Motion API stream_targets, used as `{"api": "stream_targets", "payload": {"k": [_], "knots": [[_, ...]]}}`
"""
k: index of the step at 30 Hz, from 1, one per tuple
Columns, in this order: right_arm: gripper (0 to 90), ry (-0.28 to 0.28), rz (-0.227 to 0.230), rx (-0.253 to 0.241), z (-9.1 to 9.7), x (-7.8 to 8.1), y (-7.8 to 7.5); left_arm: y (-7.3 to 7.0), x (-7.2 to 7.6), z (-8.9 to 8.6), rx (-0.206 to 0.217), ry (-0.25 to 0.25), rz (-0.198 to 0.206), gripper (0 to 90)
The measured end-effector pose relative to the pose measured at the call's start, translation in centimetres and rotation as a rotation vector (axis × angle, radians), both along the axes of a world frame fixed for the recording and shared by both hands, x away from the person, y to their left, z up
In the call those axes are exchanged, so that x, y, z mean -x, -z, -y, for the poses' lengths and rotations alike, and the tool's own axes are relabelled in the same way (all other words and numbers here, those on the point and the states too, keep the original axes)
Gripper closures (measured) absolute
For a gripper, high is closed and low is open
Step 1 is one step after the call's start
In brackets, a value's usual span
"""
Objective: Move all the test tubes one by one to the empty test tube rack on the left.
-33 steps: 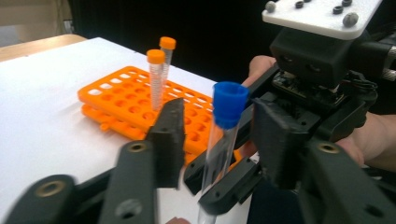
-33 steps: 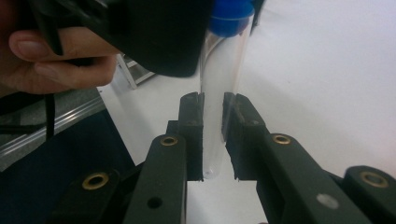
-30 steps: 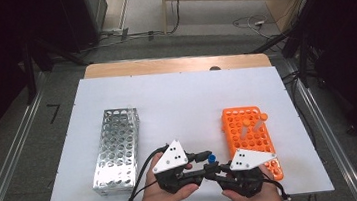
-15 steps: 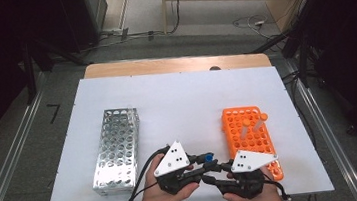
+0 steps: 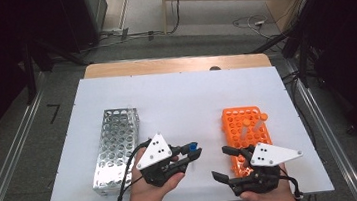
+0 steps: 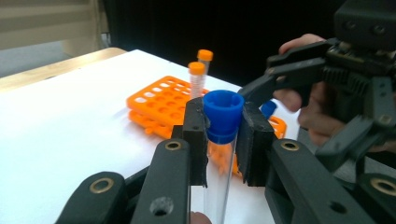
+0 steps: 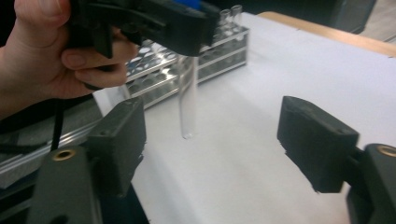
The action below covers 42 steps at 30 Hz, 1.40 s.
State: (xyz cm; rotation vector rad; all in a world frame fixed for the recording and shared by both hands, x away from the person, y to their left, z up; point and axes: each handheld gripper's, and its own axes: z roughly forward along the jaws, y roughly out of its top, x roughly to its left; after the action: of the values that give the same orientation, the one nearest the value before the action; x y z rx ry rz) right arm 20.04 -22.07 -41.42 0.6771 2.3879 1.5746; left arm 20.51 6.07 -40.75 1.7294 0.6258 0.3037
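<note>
We log the left gripper (image 6: 223,140) clamped on a blue-capped tube (image 6: 223,116): in its own view the two black pads press the blue cap from either side, cap top just proud of the pads, clear glass body hanging straight down between the jaws and out of the bottom of the frame. From the high view the left gripper (image 5: 193,151) sits near the table's front edge, pointing toward 3 o'clock, with the cap (image 5: 192,147) a small blue spot at its tip.

The tube is clear, empty as far as we can tell, round-bottomed, with a ribbed blue screw cap. In the right gripper view its lower end (image 7: 187,100) hangs above the white table (image 7: 289,60), touching nothing.

The right gripper (image 5: 227,163) lies at 3 o'clock of the left one, near but apart. Its jaws have just been opening; they stand wide with nothing between them, the tube beyond the pads.

Orange rack (image 5: 245,123) sits behind the right gripper, two orange-capped tubes (image 5: 253,125) upright in it. Metal rack (image 5: 116,145) lies at 9 o'clock of the left hand.
</note>
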Motion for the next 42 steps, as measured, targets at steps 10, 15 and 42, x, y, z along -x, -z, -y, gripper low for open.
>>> {"api": "stream_targets", "payload": {"k": [10,15,42], "knots": [[8.9,0.07,-0.007,-0.028,3.1,-0.8,-0.7,-0.8,-0.9,-3.3,0.013,-0.092,0.018,76.5],[0.5,0.101,-0.015,-0.015,4.5,-1.3,-0.7,-0.9,-1.4,-5.4,0.03,-0.154,0.02,76.4],[0.0,0.203,-0.065,-0.021,11.1,-3.2,1.3,0.1,-5.2,-13.6,0.081,-0.444,0.021,76.5]]}}
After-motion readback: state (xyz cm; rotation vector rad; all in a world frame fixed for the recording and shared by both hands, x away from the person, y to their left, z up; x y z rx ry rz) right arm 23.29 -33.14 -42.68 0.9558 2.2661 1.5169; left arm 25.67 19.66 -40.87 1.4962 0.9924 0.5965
